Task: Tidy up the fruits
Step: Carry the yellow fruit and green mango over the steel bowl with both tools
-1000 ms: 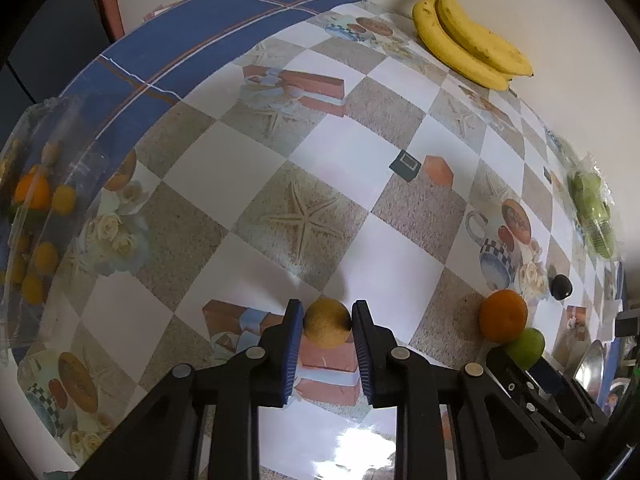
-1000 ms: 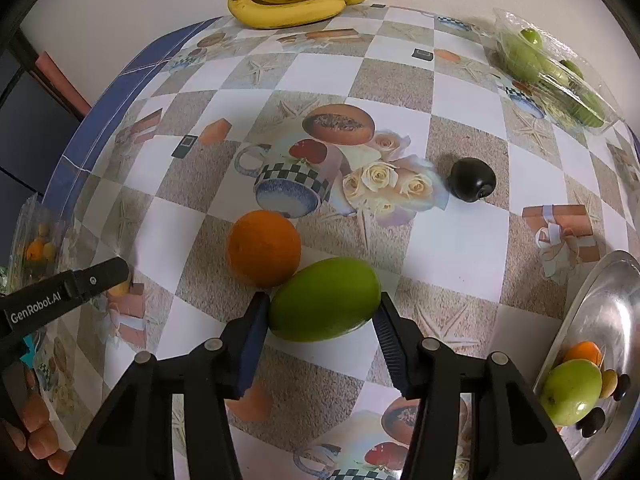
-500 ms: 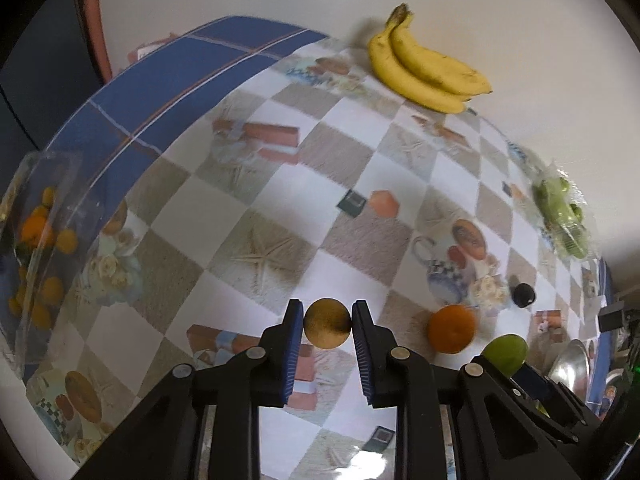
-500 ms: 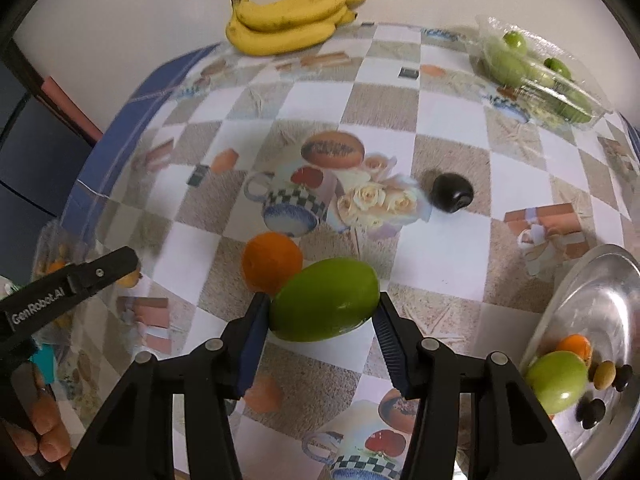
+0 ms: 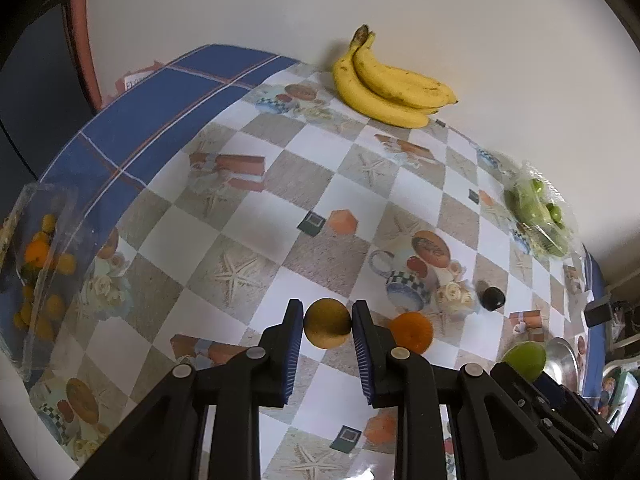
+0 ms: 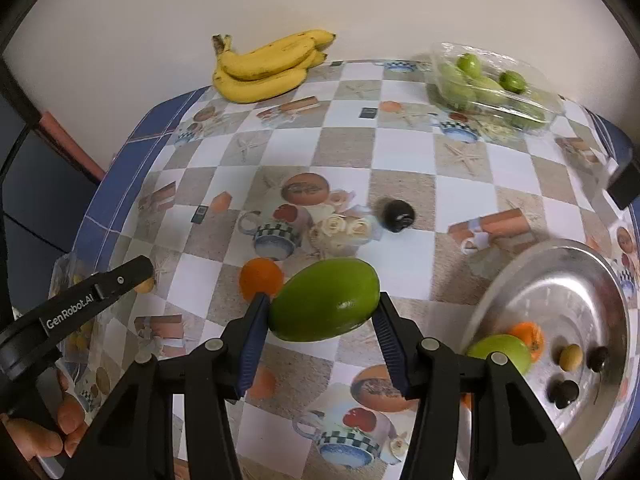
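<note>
Gripping green mango, right gripper closed

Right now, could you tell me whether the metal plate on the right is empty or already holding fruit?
Already holding fruit: the metal plate carries a green fruit, a small orange fruit, a small yellow one and two dark ones.

Your left wrist camera looks forward along its tongs, from above the bench, toward the bananas at the wall. Your right wrist camera faces the same bananas from farther right. Both views share the orange and the bench centre.
</note>
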